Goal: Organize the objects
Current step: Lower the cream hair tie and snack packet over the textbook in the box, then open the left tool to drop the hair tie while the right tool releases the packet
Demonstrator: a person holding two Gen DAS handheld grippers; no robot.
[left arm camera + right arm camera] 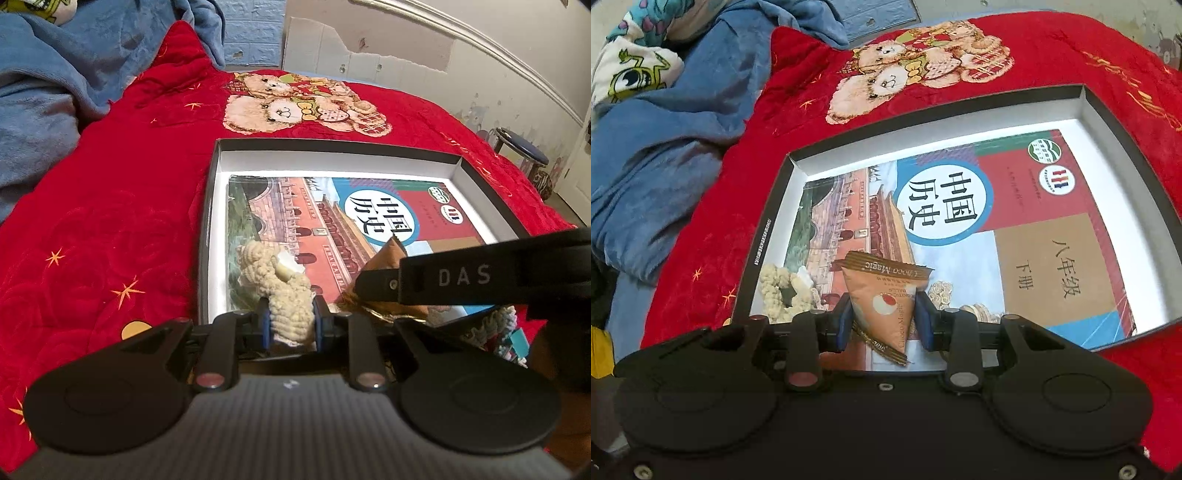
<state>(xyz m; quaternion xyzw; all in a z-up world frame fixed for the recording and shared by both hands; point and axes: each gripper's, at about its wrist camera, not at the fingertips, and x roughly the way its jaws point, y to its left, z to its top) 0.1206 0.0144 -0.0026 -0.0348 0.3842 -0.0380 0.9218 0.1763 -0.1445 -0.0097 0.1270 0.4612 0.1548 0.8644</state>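
A shallow black box with white inside (332, 157) (923, 122) lies on the red bed cover and holds a history textbook (369, 218) (1015, 206). My left gripper (291, 325) is shut on a beige knitted toy (284, 288) over the box's near left corner; the toy also shows in the right wrist view (779, 291). My right gripper (884, 323) is shut on a brown triangular Choco Magic snack packet (886, 295) above the book's near edge. The right gripper's black body (480, 273) and the packet (384, 254) show at the right of the left wrist view.
A red bed cover with teddy bears (295, 103) (916, 62) lies under the box. Blue blankets (55, 74) (665, 129) are bunched at the left. A white headboard (406, 55) stands behind and a stool (521, 151) at far right.
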